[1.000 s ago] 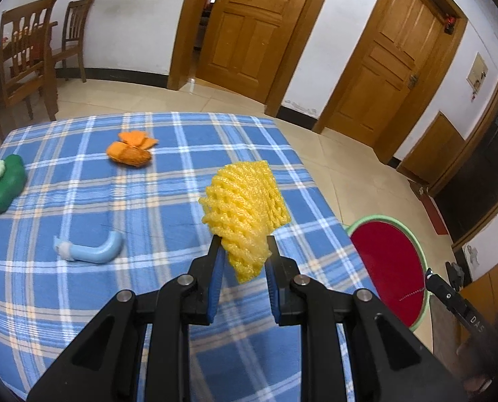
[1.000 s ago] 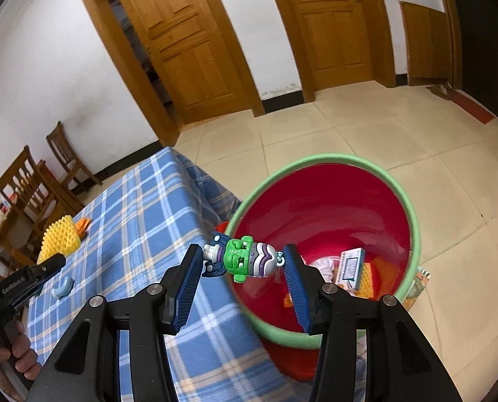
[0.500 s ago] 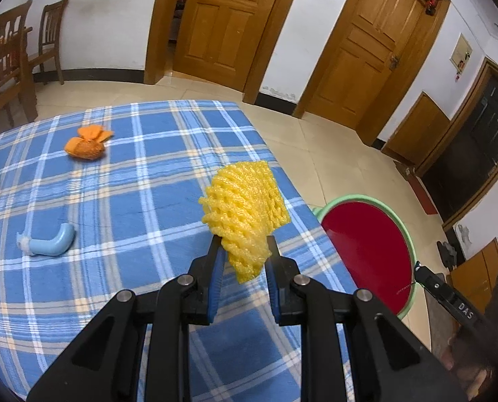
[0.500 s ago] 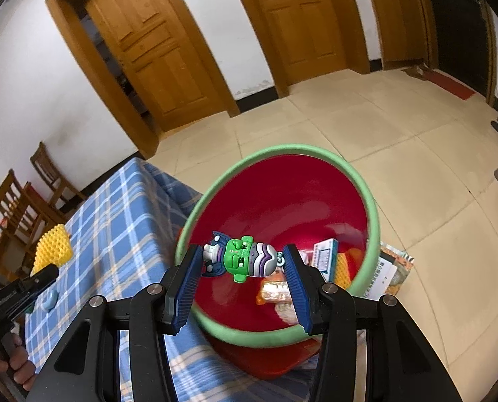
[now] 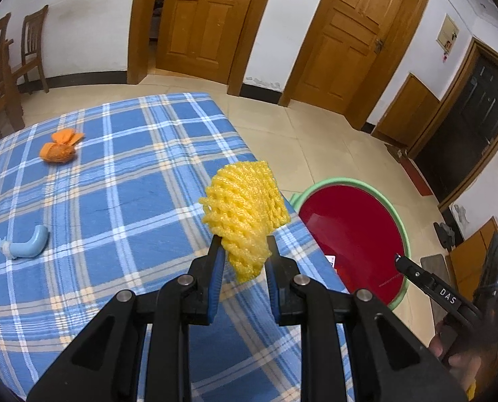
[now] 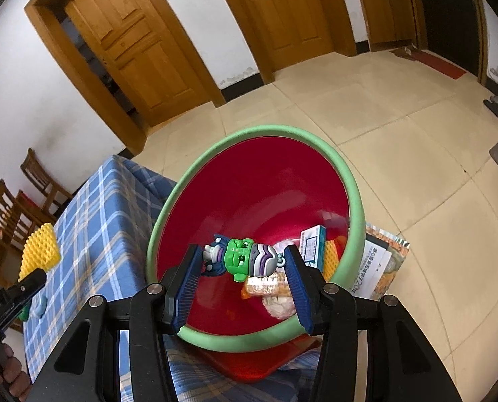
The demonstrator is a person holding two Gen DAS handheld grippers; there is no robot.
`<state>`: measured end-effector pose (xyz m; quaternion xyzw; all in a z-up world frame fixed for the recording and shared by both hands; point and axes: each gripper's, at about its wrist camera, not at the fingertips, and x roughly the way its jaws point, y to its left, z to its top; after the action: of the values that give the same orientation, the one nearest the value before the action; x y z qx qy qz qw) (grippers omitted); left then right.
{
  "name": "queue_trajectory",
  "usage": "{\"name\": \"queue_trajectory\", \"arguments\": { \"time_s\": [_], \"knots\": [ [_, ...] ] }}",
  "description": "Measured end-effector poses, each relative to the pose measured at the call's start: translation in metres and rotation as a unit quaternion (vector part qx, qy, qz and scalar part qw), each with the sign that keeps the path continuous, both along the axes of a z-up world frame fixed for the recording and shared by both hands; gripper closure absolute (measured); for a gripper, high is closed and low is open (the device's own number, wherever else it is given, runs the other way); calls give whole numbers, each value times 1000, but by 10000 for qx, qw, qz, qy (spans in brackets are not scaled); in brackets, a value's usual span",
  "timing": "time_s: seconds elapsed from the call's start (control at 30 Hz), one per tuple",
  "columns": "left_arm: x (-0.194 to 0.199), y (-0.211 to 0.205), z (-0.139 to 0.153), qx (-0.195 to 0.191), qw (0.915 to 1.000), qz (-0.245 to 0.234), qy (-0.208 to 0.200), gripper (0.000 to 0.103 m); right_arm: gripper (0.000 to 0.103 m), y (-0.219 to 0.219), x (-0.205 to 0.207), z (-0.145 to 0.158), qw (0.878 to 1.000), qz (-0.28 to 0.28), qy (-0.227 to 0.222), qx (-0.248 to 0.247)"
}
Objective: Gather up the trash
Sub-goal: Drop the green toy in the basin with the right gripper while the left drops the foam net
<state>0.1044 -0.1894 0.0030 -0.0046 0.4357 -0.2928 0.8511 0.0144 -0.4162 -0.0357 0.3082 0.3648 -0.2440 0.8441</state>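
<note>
My left gripper (image 5: 243, 249) is shut on a yellow foam fruit net (image 5: 244, 207) and holds it above the right edge of the blue checked table (image 5: 121, 194). The red bin with a green rim (image 5: 356, 231) stands on the floor just right of the table. My right gripper (image 6: 242, 258) is shut on a green and purple toy figure (image 6: 245, 259) and holds it over the mouth of the bin (image 6: 249, 187). Inside the bin lie a small box (image 6: 312, 241), an orange wrapper (image 6: 265, 286) and other trash.
On the table lie an orange crumpled wrapper (image 5: 59, 149) and a light blue tube piece (image 5: 27, 244). Wooden chairs (image 5: 1, 63) stand at the far left. Wooden doors (image 5: 198, 23) line the wall. A flat printed carton (image 6: 383, 261) lies on the floor behind the bin.
Both grippers have moved right toward the bin. The right gripper with the toy is now over the bin's mouth; the left, with the foam net, is nearer the table's right edge.
</note>
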Motion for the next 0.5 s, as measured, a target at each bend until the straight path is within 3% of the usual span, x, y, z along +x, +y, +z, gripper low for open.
{"name": "queue_trajectory", "arguments": {
  "time_s": [0.5],
  "knots": [
    [-16, -47, -9, 166, 9982, -570, 63, 80, 50, -14, -21, 8, 9994, -175, -296, 101]
  ]
}}
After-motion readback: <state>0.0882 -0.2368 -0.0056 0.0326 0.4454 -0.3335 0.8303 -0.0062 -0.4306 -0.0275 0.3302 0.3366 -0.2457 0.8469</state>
